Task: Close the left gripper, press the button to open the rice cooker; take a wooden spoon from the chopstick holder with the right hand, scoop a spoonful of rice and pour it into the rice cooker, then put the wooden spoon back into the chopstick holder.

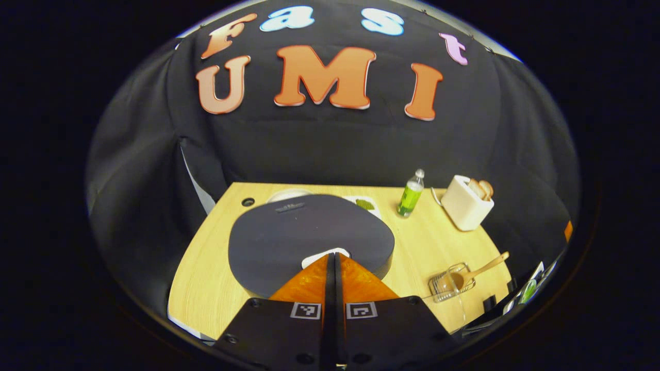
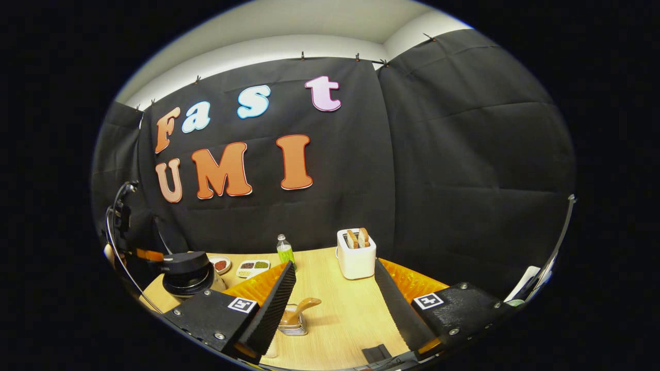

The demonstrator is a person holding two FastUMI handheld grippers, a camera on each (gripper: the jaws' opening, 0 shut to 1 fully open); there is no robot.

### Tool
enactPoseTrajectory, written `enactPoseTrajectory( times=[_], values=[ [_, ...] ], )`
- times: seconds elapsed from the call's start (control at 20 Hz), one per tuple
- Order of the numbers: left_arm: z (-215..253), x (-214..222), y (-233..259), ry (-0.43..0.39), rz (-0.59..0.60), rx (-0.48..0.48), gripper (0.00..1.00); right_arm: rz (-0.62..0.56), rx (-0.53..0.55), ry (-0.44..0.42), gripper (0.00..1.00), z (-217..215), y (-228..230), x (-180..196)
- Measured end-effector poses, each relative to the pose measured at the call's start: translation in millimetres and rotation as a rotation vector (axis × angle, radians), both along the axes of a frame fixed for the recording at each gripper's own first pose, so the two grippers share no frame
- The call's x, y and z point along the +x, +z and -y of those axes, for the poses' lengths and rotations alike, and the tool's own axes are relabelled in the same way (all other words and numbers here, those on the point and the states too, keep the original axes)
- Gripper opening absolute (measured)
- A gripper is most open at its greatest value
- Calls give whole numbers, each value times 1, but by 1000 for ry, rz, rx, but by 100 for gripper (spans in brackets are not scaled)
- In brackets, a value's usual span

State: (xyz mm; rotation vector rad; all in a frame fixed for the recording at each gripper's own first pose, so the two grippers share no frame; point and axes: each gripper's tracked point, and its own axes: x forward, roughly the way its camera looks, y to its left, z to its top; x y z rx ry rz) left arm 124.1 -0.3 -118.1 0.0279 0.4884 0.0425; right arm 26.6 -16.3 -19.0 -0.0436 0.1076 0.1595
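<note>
Toast slices: two; bottle: one.

Left tongs fingers together; right tongs fingers wide apart.

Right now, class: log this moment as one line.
left gripper: shut, over rice cooker button | right gripper: open | wooden spoon: in chopstick holder

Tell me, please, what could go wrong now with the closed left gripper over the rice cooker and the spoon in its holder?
1. The left gripper, shut, sits at the edge of the white button; it might slip off and leave the rice cooker closed.
2. The wooden spoon leans in a light wire chopstick holder; pulling it with the open right gripper could tip the holder.
</note>
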Motion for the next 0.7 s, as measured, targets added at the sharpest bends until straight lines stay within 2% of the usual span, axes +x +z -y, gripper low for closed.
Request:
enactPoseTrajectory(
  times=[0.15, 0.5, 0.55, 0.6, 0.65, 0.7],
  values=[
    [-6, -10, 51, 19, 138, -10, 4, -1, 8, -4, 95, 1, -5, 3],
    [-31, -46, 99, 74, 264, 55, 4, -69, 62, 18, 95, -14, -38, 23],
    [-34, -51, 101, 80, 269, 65, 0, -83, 60, 11, 95, -14, -47, 28],
    [-37, -55, 104, 91, 276, 73, 4, -92, 61, 5, 95, -15, -54, 33],
    [-42, -59, 107, 105, 285, 81, 0, -97, 65, 7, 95, -18, -60, 38],
    [-46, -65, 111, 120, 295, 83, 4, -107, 69, 10, 95, -23, -66, 42]
  ],
)
